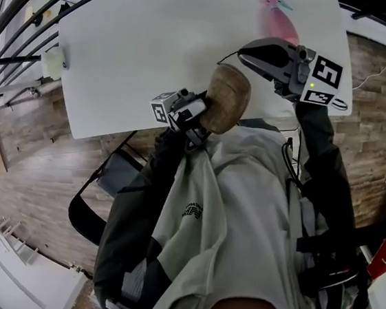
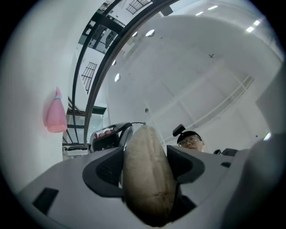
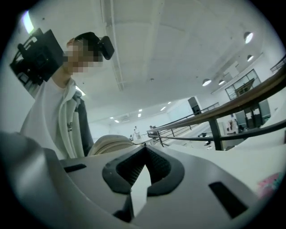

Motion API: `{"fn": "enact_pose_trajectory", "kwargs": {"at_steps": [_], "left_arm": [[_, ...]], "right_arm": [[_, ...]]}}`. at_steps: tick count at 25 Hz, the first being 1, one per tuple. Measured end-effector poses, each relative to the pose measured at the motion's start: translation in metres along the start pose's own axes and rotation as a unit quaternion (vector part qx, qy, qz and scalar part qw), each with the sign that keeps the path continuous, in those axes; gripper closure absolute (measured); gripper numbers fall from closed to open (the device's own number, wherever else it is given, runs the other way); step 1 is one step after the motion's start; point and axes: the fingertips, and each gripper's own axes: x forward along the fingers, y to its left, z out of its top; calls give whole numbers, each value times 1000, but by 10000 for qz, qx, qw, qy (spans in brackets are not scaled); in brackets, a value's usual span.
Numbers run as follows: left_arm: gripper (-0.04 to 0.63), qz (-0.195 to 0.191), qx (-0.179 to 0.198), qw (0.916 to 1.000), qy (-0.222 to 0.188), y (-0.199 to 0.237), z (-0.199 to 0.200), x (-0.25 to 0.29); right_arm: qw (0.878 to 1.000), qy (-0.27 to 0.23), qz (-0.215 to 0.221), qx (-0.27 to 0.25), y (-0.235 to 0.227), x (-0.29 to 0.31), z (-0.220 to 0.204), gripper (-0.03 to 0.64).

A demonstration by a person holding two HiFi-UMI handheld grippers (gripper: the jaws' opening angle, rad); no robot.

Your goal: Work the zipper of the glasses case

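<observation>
A tan oval glasses case (image 1: 225,99) is held up over the near edge of the white table (image 1: 143,48). My left gripper (image 1: 203,113) is shut on it, and in the left gripper view the case (image 2: 147,174) fills the gap between both pads. A thin black zipper pull cord (image 1: 230,54) runs from the case's top to my right gripper (image 1: 244,52), which is shut on it. The left gripper view shows the same cord (image 2: 136,124) leading to the right gripper (image 2: 109,136). In the right gripper view the jaws (image 3: 144,150) meet, with the case (image 3: 109,144) just behind them.
A pink bottle (image 1: 278,18) lies on the far right of the table and also shows as the pink bottle (image 2: 56,112) in the left gripper view. A dark bag (image 1: 111,176) sits on the wood floor below the table edge. My torso is close behind both grippers.
</observation>
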Motion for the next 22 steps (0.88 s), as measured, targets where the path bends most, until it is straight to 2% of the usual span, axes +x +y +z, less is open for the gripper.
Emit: {"fn": "enact_pose_trajectory", "kwargs": {"at_steps": [3, 4, 7, 11, 13, 15, 16, 17, 19, 21, 22], "left_arm": [[284, 291, 245, 9987, -353, 9, 4, -4], [284, 390, 340, 9981, -334, 13, 2, -5], [284, 629, 599, 9960, 216, 22, -17, 6], [282, 801, 939, 9898, 711, 28, -32, 23], [283, 851, 1210, 9838, 1009, 26, -35, 31], [284, 927, 1536, 9760, 1232, 26, -36, 36], [284, 950, 1552, 9760, 1196, 26, -34, 36], [284, 936, 1411, 9804, 1004, 27, -28, 34], [284, 837, 1007, 9913, 159, 25, -2, 20], [284, 813, 933, 9903, -633, 22, 27, -8], [284, 835, 997, 9890, -702, 20, 33, -17]], "right_arm": [[9949, 105, -968, 262, -14, 6, -5, 623], [9909, 212, -1281, 345, -19, 8, -10, 623], [9790, 567, -1934, 303, -31, 17, -28, 623], [9724, 692, -2228, -18, -30, 23, -31, 623], [9716, 917, -2153, -353, -26, 27, -33, 623], [9731, 876, -2071, -498, -22, 27, -31, 623], [9746, 709, -2070, -481, -22, 23, -26, 623], [9758, 482, -2092, -413, -25, 16, -19, 623], [9738, 32, -2262, -249, -36, -7, -1, 623], [9717, -155, -2347, -200, -47, -33, 13, 623], [9763, -157, -2149, -191, -46, -41, 17, 623]]}}
